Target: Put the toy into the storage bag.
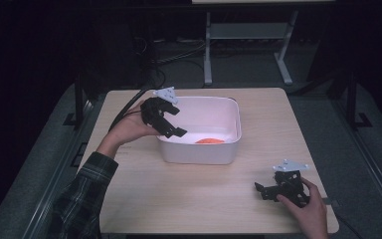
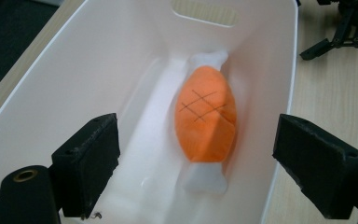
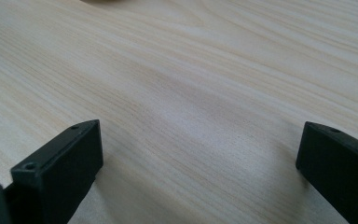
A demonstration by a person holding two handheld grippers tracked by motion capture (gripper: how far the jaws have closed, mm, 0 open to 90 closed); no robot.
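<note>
Pale wood surface (image 1: 204, 184), dark room behind. White tub (image 1: 229, 149) sits mid-surface; orange plush toy (image 2: 206, 114) with white ends lies on its floor. Left tool (image 2: 196, 163) hovers over tub's near-left rim, jaws spread, empty. Right tool (image 3: 200, 163) low over bare wood, near right edge, jaws spread, empty.

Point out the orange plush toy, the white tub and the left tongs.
orange plush toy (image 2: 207, 114): left gripper view, its orange middle.
white tub (image 1: 199, 155): high view, near outer wall.
left tongs (image 1: 173, 133): high view, between the tips.
</note>
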